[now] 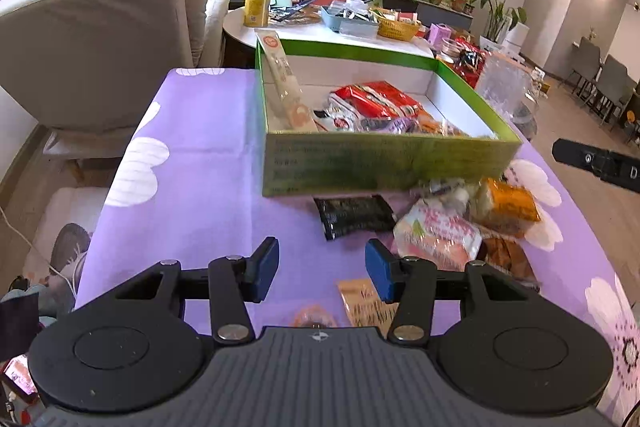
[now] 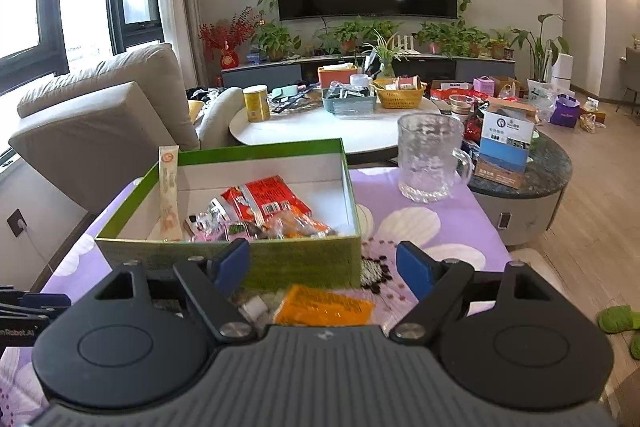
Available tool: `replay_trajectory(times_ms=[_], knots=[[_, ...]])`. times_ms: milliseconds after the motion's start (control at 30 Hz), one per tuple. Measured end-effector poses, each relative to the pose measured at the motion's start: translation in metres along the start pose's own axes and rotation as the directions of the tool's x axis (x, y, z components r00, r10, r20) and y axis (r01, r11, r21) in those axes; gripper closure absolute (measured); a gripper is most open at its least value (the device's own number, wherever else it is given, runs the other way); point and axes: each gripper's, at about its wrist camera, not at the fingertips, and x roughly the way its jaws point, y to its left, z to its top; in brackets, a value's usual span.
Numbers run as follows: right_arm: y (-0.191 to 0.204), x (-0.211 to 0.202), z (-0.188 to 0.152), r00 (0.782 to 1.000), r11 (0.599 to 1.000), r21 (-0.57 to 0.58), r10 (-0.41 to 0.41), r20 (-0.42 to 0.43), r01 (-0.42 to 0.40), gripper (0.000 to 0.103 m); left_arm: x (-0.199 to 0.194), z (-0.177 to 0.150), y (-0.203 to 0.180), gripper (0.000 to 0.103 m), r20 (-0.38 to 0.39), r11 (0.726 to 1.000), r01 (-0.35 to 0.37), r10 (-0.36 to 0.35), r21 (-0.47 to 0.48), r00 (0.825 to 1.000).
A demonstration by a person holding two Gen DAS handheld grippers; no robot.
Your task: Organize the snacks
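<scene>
**Mia:** Purple cloth [image 1: 192, 155] with white flowers covers the table. What sits on it?

**Ben:** One green box [image 1: 384, 163]. It is open on top, and it is our landmark.

**Mia:** What is inside the box?

**Ben:** At its left wall leans a long stick pack [image 1: 286, 83]. Right of that lies a red bag [image 1: 376, 101] with small packs around it.

**Mia:** And outside?

**Ben:** Just in front of the box lies a black pack [image 1: 354, 215]. Right of it is a pink pack [image 1: 438, 235], then an orange pack [image 1: 506, 207].

**Mia:** Where is the glass mug [image 2: 430, 159]?

**Ben:** Behind the box, off its right corner.

**Mia:** What about the grippers?

**Ben:** The left gripper [image 1: 322, 269] hangs in front of the box, jaws spread, nothing between them. The right gripper [image 2: 323, 267] is near the box front too, jaws wide apart, pinching nothing.
</scene>
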Motion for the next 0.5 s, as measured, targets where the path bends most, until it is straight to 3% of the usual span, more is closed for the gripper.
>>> replay_trajectory(times_ms=[500], knots=[[-0.001, -0.021, -0.022, 1.000, 0.999, -0.023, 0.023, -0.021, -0.023, 0.035, 0.010, -0.044, 0.003, 0.058, -0.079, 0.997, -0.040, 0.045, 0.065, 0.996]])
